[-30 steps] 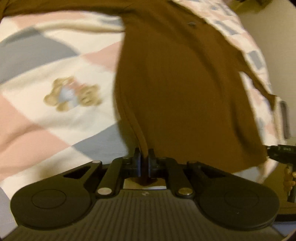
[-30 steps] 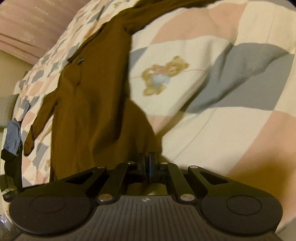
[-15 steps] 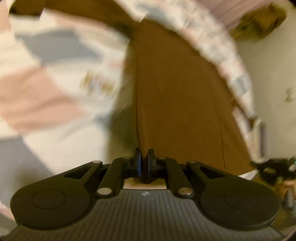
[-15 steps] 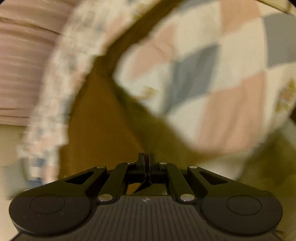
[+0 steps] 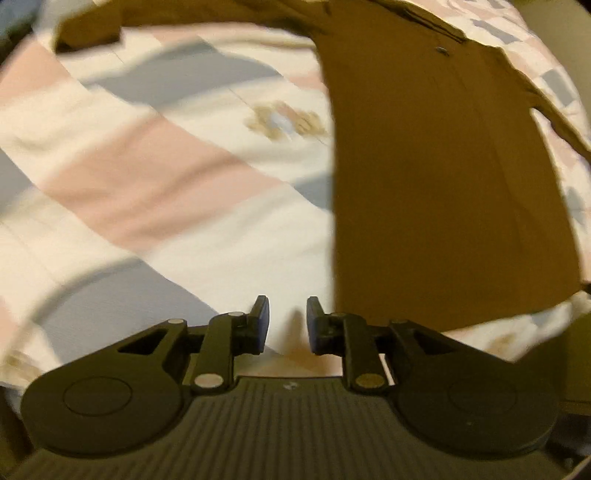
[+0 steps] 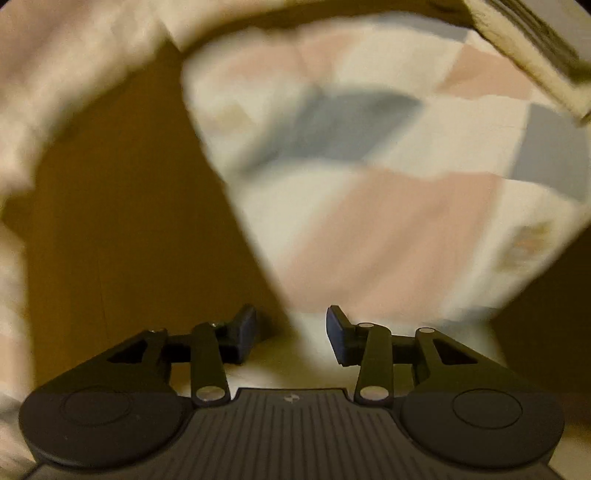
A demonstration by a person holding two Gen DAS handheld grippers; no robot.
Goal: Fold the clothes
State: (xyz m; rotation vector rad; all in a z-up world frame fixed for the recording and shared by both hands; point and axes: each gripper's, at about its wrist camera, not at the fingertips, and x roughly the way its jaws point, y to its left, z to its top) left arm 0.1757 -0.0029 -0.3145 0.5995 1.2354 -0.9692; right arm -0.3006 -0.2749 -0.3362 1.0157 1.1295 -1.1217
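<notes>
Looking down in the left wrist view, the left gripper (image 5: 288, 323) has just been opening its jaws; they stand a little apart and nothing is between them. Under it lies the checked quilt (image 5: 155, 177) of the bed, cream, pink and grey. The brown shirt (image 5: 443, 184) lies spread flat ahead and to the right of this gripper, with one sleeve (image 5: 92, 27) stretched far ahead to the left.

In the right wrist view, which is blurred, the right gripper (image 6: 291, 334) has also just been opening its jaws, wider, and they hold nothing. The brown shirt (image 6: 122, 229) is ahead and to its left, and the quilt (image 6: 388, 206) is to its right.
</notes>
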